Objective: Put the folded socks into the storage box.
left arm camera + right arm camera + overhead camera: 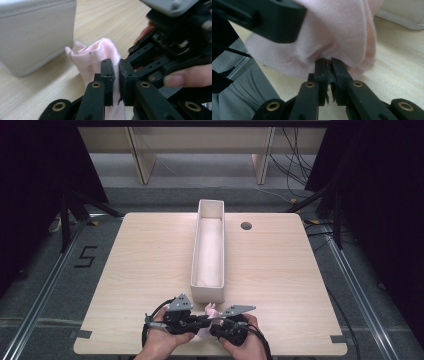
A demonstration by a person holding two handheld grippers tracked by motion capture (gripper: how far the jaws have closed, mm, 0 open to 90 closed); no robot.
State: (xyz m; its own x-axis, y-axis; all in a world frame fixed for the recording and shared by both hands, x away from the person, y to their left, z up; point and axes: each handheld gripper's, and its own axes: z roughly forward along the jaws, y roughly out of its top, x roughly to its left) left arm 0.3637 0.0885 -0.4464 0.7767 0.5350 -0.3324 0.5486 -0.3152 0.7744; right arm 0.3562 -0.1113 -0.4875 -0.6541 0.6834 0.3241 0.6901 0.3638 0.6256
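A small pink cloth [210,311] is held up just above the near edge of the table, between the two grippers. My left gripper [202,322] comes in from the left and is shut on a fold of the pink cloth [95,55], as the left gripper view [116,72] shows. My right gripper [216,325] faces it from the right, and its jaws [329,67] pinch the underside of the bunched pink cloth [337,32]. The two grippers nearly touch. A hand holds each one.
A long, narrow white box [207,294] lined with pale cloth runs down the middle of the wooden table [150,260], its near end just beyond the grippers. A dark round hole [246,225] sits at the far right. Black frames and cables surround the table.
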